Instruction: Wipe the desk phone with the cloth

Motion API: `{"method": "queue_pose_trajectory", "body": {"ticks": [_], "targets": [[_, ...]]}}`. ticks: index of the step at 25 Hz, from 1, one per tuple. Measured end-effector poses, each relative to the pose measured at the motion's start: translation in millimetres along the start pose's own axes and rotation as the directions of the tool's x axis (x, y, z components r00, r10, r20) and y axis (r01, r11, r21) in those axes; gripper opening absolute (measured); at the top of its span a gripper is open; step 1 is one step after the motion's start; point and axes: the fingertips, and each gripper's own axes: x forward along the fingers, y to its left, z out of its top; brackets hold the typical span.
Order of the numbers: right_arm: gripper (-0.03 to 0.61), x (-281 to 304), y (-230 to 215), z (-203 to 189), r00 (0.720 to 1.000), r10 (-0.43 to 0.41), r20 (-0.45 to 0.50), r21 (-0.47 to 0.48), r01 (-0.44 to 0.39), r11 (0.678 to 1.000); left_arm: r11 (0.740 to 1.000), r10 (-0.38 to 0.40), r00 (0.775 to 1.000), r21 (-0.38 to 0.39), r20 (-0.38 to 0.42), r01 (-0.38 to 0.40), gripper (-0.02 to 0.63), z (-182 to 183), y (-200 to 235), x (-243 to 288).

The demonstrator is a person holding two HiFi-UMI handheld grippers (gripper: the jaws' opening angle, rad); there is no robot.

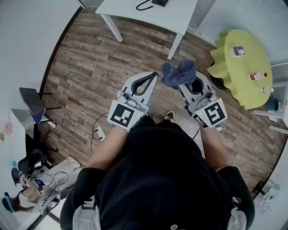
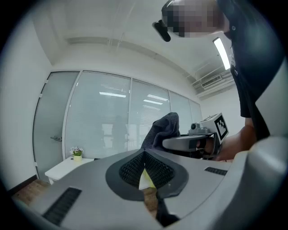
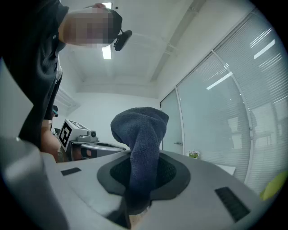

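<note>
Black-shirted person (image 1: 157,179), two grippers over wood floor (image 1: 90,67).
Blue cloth (image 1: 178,73) clamped in jaws of right gripper (image 1: 189,85); jaws of left gripper (image 1: 154,77) pressed together, empty; desk phone (image 1: 158,2) well ahead on white surface (image 1: 135,15).

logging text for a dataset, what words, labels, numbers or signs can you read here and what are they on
No readable text in any view.
Left marker cube and right marker cube: black and white square patterns only, no words or numbers.
Small bottles and white box on the green table: any labels are too small to read.
</note>
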Motion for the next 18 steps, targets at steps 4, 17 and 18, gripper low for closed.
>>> {"method": "queue_pose_trajectory", "body": {"ticks": [4, 17, 18], "targets": [[0.091, -2, 1, -3, 1.0, -0.007, -0.011, 0.008, 0.007, 1.0, 1.0, -0.007, 1.0, 0.003, -0.018, 0.007, 0.009, -5, -3, -3], [0.091, 31, 9, -6, 0.999, -0.032, -0.032, 0.027, 0.033, 0.999, 1.0, -0.011, 0.999, -0.005, 0.035, 0.011, 0.009, 6, 25, -9], [0.091, 35, 12, -5, 0.999, -0.032, -0.034, 0.025, 0.033, 0.999, 1.0, -0.015, 0.999, -0.006, 0.041, 0.016, 0.009, 7, 28, -12]]}}
